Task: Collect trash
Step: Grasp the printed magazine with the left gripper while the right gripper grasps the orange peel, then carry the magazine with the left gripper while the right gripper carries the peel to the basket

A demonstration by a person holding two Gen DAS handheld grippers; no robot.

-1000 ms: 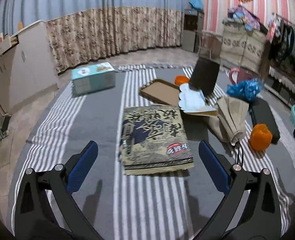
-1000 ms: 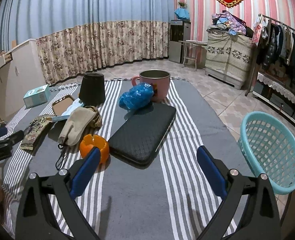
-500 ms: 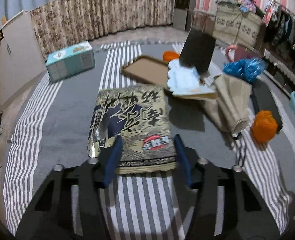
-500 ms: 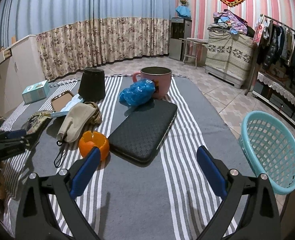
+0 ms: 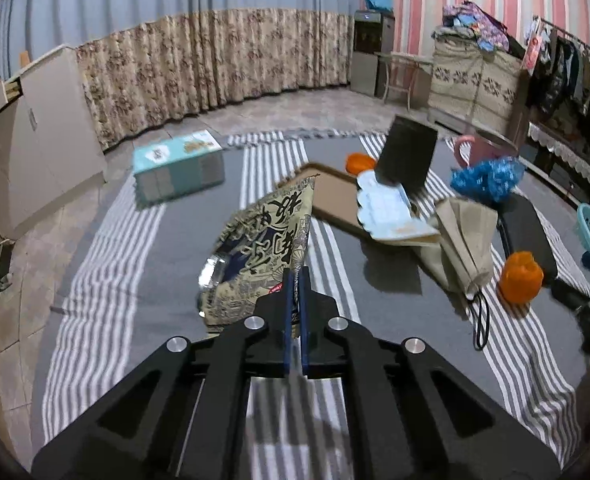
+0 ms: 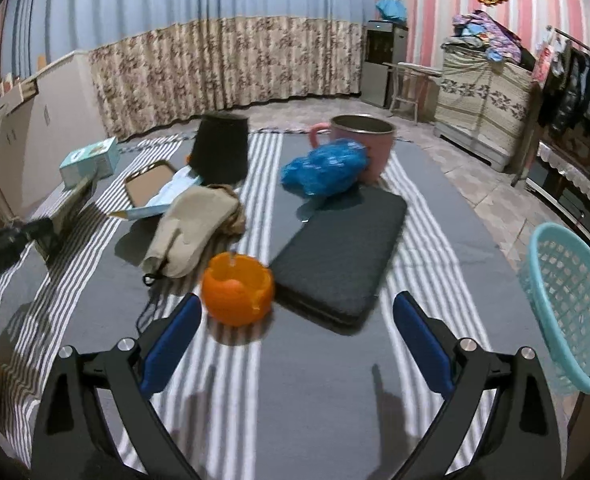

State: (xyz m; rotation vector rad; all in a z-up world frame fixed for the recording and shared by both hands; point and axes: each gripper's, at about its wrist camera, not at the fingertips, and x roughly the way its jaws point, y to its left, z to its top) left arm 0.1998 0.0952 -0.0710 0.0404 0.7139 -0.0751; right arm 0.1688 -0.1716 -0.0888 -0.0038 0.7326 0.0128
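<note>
The left gripper (image 5: 294, 280) is clenched on the near edge of a printed snack wrapper (image 5: 269, 236), its blue pads pinching the foil so that the flat packet tilts up off the striped grey rug (image 5: 107, 280), far end pointing toward 12 o'clock in the left wrist view. The step in hand looks like the lift of the first piece of trash. The next move probably calls for carrying the wrapper across the clutter to the turquoise basket (image 6: 571, 312), which sits at the rug's edge at about 3 o'clock in the right wrist view, and letting go only once the packet hangs over the rim; a thin foil pinched by one edge may flap or slip. The right gripper (image 6: 295, 344) stands released and empty, jaws wide, with an orange ashtray-like dish (image 6: 237, 294) just beyond its left finger at 11 o'clock. Counted on the rug: one wrapper, one basket, two orange dishes, the second (image 5: 359, 162) at the far end, one crumpled blue plastic bag (image 6: 321, 172), one black flat case (image 6: 343, 256), one pink mug (image 6: 365, 146), one black cup (image 6: 221, 150) turned upside down, one folded beige umbrella (image 6: 193, 232), one teal box (image 5: 177, 170) and one brown tray (image 5: 335, 196) with a pale pack (image 5: 387, 212) overlapping it.
</note>
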